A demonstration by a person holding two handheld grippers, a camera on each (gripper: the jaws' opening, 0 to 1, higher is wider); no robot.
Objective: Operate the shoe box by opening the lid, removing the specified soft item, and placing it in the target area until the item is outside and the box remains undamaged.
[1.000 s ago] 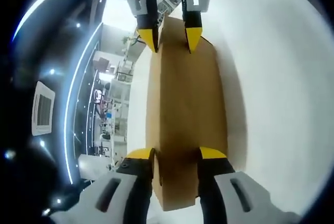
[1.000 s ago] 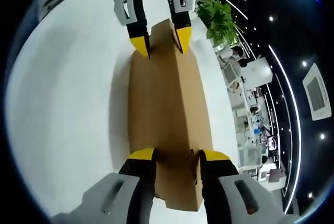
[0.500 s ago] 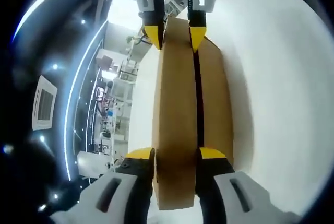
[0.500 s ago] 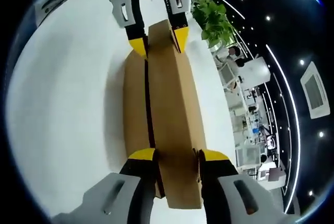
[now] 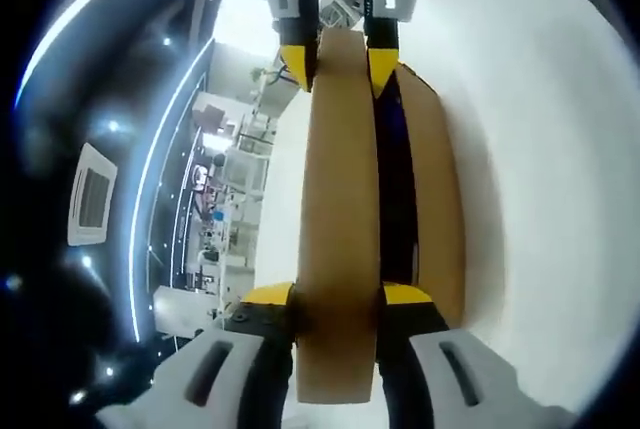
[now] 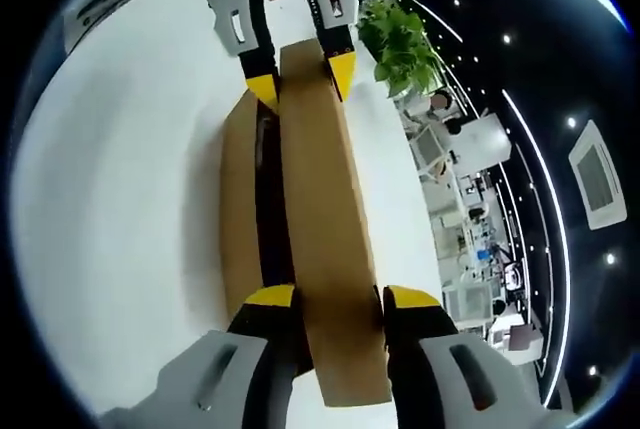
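You are in the lid-opening step: your left tool is clamped on one end of the cardboard lid and your right tool is clamped on the opposite end, so each tool appears at the far end of the lid in the other's view. The lid is lifted clear of the shoe box along one long side, leaving a dark gap in which something dark, probably the soft item, can just be made out; what it is cannot be told from here. The box itself sits on the white table. Your next move, as I judge it, calls for raising both ends evenly and swinging the lid fully away without twisting the cardboard, then freeing one tool to reach inside.
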